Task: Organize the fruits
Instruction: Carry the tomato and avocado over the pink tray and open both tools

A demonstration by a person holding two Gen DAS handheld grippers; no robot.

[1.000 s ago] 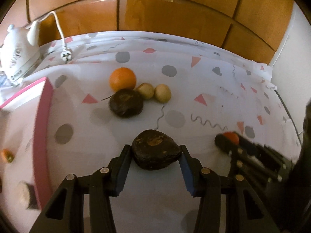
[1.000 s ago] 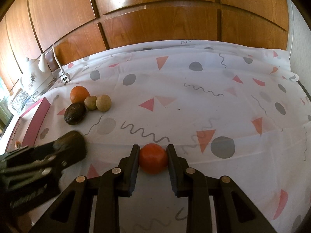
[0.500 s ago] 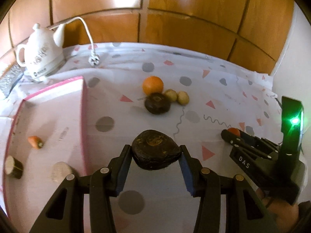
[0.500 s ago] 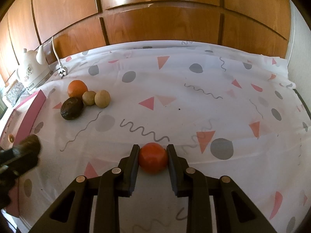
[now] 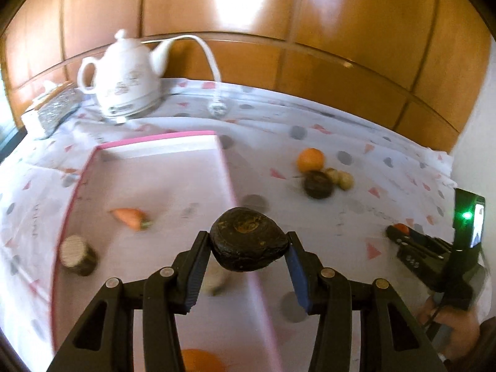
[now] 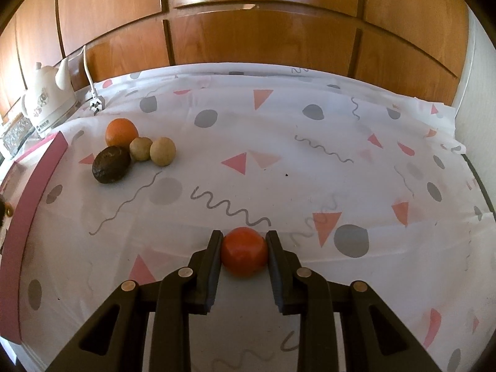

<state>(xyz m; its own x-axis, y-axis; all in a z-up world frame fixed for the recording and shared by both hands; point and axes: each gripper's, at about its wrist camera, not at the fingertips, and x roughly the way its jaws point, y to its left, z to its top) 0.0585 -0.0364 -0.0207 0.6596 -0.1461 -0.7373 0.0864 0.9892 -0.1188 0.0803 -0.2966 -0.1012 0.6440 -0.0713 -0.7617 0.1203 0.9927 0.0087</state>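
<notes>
My left gripper [image 5: 248, 249] is shut on a dark brown wrinkled fruit [image 5: 248, 241], held above the right wall of a white box with a pink rim [image 5: 161, 139]. Inside the box lie a carrot [image 5: 128, 217], a dark cut piece with a pale face [image 5: 76, 252] and an orange fruit [image 5: 201, 361] at the bottom edge. My right gripper [image 6: 245, 252] is shut on a small red-orange fruit [image 6: 245, 251] over the cloth. On the cloth lie an orange [image 6: 121, 131], a second dark fruit [image 6: 111, 164] and two small tan fruits [image 6: 162, 151].
A white electric kettle [image 5: 124, 83] with its cord and plug [image 5: 217, 108] stands at the back left beside a glittery box [image 5: 52, 108]. Wooden panelling [image 6: 248, 24] backs the table. The patterned cloth [image 6: 310, 161] ends at the right edge. A hand [image 5: 449, 319] holds the right gripper.
The left gripper has carried the dark fruit leftward and up, from over the cloth to above the pink-rimmed box. The right gripper has stayed put with its fruit.
</notes>
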